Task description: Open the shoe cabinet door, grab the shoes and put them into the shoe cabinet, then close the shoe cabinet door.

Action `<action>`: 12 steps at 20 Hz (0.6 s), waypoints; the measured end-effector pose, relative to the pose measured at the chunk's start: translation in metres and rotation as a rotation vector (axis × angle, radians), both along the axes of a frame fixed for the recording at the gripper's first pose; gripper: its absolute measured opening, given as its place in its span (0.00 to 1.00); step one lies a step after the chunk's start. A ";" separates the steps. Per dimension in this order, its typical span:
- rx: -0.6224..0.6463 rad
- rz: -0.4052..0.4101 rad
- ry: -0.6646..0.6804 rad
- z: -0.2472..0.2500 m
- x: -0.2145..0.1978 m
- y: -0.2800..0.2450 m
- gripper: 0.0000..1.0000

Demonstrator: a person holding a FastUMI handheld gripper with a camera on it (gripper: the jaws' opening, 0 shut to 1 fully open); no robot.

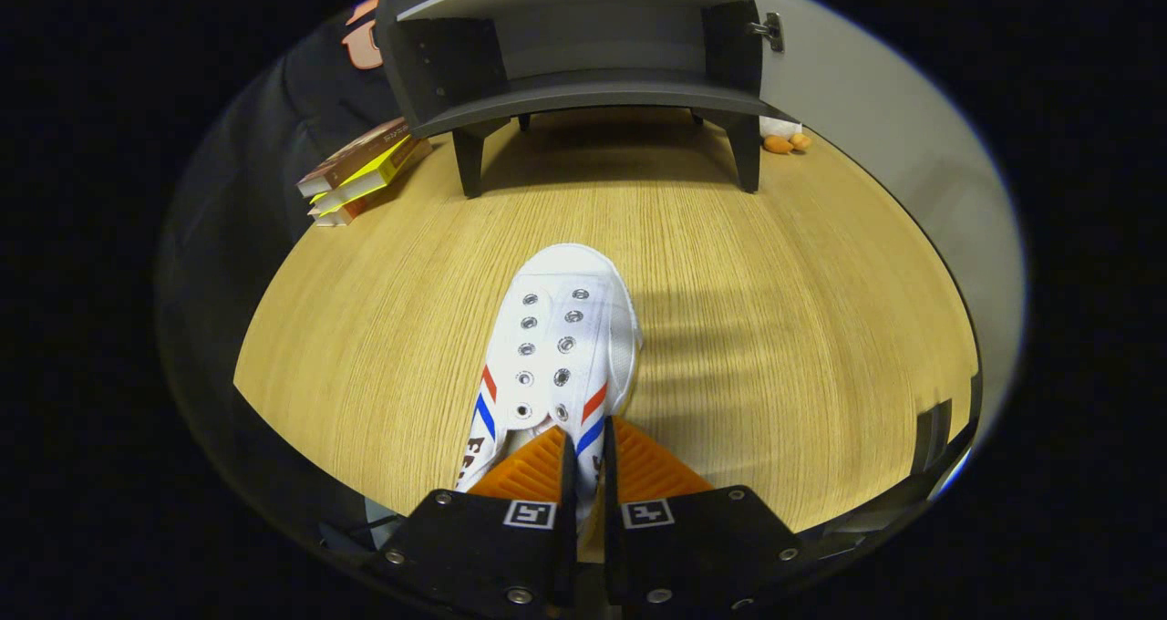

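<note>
Wood-grain tabletop (383, 328); jaws clamped on white canvas shoe (565, 346); dark cabinet (583, 55) beyond, open.

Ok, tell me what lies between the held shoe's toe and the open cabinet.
Bare wooden tabletop, seen in the gripper view, separates the shoe in the gripper from the cabinet.

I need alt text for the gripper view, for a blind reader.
The claw is shut on a white shoe above a wooden table. Beyond it stands the dark shoe cabinet, door open, books beside it.
</note>
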State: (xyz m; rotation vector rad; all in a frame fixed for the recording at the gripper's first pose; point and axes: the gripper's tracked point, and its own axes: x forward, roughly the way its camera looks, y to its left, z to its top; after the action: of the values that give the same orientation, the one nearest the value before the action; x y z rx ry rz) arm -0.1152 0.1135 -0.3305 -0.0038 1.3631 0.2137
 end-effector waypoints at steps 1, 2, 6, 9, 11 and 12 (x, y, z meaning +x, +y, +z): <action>-0.007 0.007 0.004 0.002 0.001 0.000 0.06; -0.017 0.020 0.004 0.002 0.000 0.001 0.04; -0.088 0.034 -0.005 0.012 0.003 -0.002 0.03; -0.042 -0.011 -0.018 0.033 0.017 0.007 0.03; -0.050 -0.019 -0.036 0.048 0.029 0.007 0.03; -0.056 -0.019 -0.050 0.056 0.036 0.006 0.03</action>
State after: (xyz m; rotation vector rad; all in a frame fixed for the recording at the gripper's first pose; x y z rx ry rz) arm -0.0796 0.1199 -0.2742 -0.0426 1.3186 0.1584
